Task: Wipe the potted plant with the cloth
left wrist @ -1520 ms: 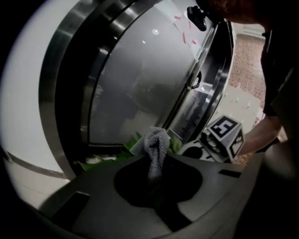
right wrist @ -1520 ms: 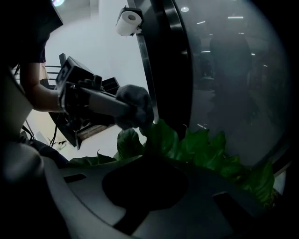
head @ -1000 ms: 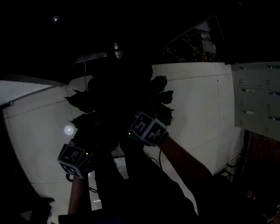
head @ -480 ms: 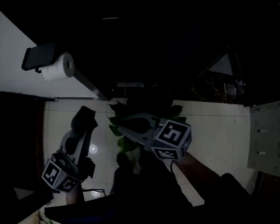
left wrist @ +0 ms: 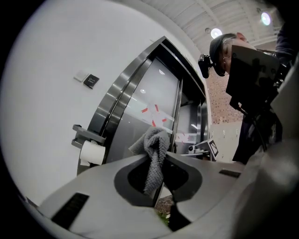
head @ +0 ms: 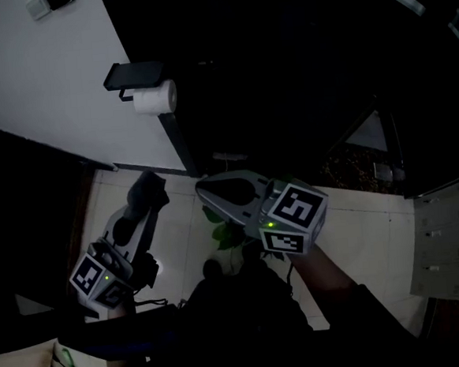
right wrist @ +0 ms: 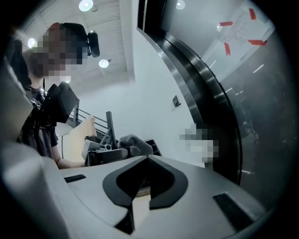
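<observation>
Cloth pinched in left gripper, plant low between both tools

**Head view.** The scene is dim. The left gripper (head: 146,195) sits at 8 o'clock in the frame. Its jaws point toward 1 o'clock, and the grey waffle-knit cloth (head: 148,185) shows as a dark lump at their tips. The right gripper (head: 201,189) is near the centre with its marker cube toward 4 o'clock. A few leaves of the green-leaved potted plant (head: 221,233) show over the pale tiled floor (head: 351,217), at 6 o'clock from the right gripper's jaws. The pot cannot be made out. A white toilet-paper roll (head: 156,97) hangs on the white wall (head: 39,75) at 11 o'clock. A grey locker bank (head: 449,240) stands at 4 o'clock.

**Left gripper view.** The jaws are clamped on the cloth (left wrist: 156,142). It is a soft grey knit with a pebbled weave. It bunches into a knot above the tips and hangs as a narrow tail down through the jaw hollow. A sliver of green leaf (left wrist: 163,217) shows at 6 o'clock below the jaws. The paper roll (left wrist: 92,152) is at 9 o'clock and a steel door frame (left wrist: 122,100) rises behind it. A person (left wrist: 261,88) stands at 2 o'clock.

**Right gripper view.** The jaw tips of the right gripper (right wrist: 147,158) meet with nothing between them. At 11 o'clock just beyond them is the left gripper (right wrist: 105,154), with the cloth (right wrist: 134,142) crumpled at its tip.
</observation>
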A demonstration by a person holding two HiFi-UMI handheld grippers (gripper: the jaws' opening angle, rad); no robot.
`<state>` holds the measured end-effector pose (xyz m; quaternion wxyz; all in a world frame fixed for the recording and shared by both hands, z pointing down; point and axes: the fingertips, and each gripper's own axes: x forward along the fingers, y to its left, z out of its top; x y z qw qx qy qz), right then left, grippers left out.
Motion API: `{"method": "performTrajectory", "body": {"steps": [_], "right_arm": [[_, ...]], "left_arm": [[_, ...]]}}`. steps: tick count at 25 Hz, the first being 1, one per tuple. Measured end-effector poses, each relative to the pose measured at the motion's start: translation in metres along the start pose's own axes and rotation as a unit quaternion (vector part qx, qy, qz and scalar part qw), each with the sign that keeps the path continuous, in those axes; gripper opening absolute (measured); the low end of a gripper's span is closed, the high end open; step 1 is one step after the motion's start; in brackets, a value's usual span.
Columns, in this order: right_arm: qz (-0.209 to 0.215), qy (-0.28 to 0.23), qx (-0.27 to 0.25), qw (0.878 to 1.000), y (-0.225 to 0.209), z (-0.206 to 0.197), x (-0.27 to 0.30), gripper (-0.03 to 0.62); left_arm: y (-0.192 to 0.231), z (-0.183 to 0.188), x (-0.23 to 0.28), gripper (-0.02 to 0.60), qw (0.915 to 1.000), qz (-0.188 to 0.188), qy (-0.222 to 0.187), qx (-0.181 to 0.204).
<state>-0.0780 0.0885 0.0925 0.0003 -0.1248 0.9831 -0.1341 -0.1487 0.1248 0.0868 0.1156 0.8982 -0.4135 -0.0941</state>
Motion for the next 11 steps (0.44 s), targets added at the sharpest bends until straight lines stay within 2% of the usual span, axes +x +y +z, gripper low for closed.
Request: {"method": "performTrajectory", "body": {"steps": [11], "right_arm": [[0.020, -0.009, 0.001, 1.000, 0.016, 0.007, 0.002, 0.003]], "left_arm": [[0.003, 0.012, -0.006, 0.023, 0.9997, 0.021, -0.014, 0.006]]}}
